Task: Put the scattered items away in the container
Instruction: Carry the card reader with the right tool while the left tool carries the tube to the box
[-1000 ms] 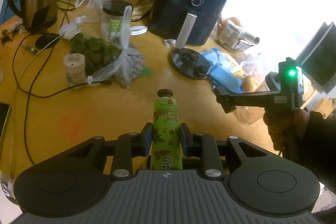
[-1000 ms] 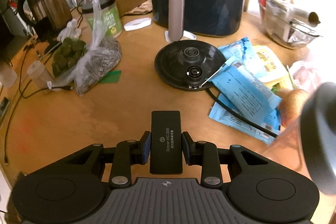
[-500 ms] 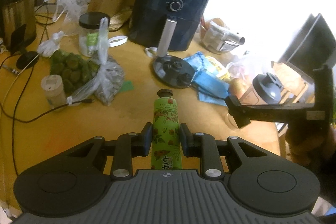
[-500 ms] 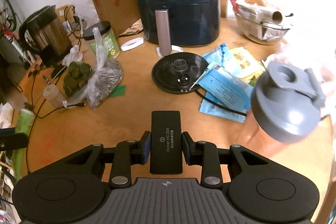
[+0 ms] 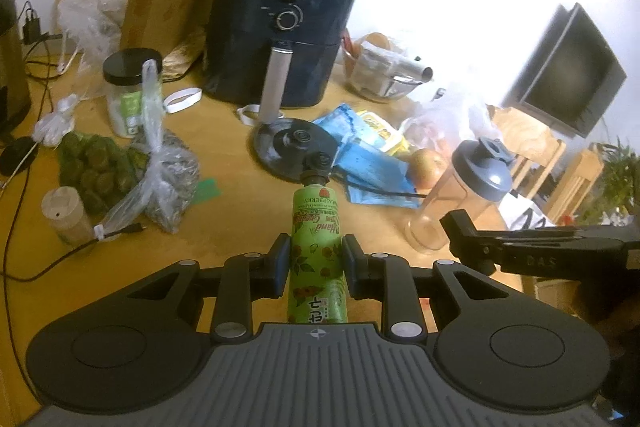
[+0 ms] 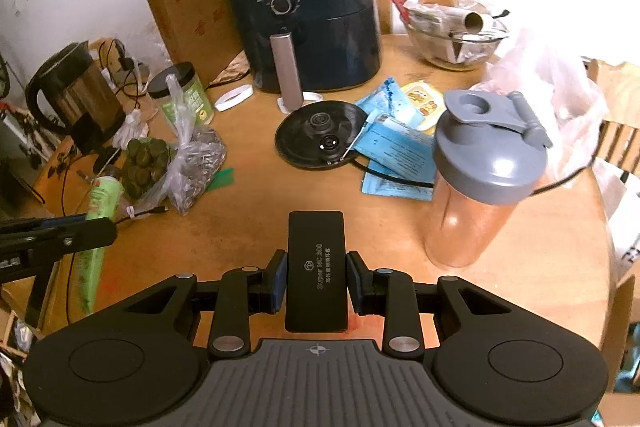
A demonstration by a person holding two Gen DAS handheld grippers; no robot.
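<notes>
Cluttered across its far half, the round wooden table [image 6: 520, 247] is carrying a dark air fryer [image 6: 316, 7], a kettle base [image 6: 320, 139], blue packets [image 6: 396, 151], a steel kettle [image 6: 76, 95] at far left and a shaker bottle [image 6: 480, 183] with a grey lid at right. No receiving container can be identified with certainty in either view.

The left gripper [image 5: 314, 263] is pinching a green hand-cream tube [image 5: 316, 255] across its mid-body, cap pointing away, held clear above the near edge of the table. The right gripper [image 6: 316, 277] is clamping a flat black case [image 6: 316, 267] on its two long edges, likewise held above the table's near side. Neither pair of fingers is spread.

Assessment of handling: the tube is appearing light and soft-walled; firm squeezing is likely to dent it or push cream toward the cap, and its glossy skin may slip. The stiffer shoulder near the cap or the crimped tail would be offering a safer hold. The case is looking rigid, light and smooth; the present edge grip near its middle is judged sound, though the smooth sides could slide if tilted steeply.
</notes>
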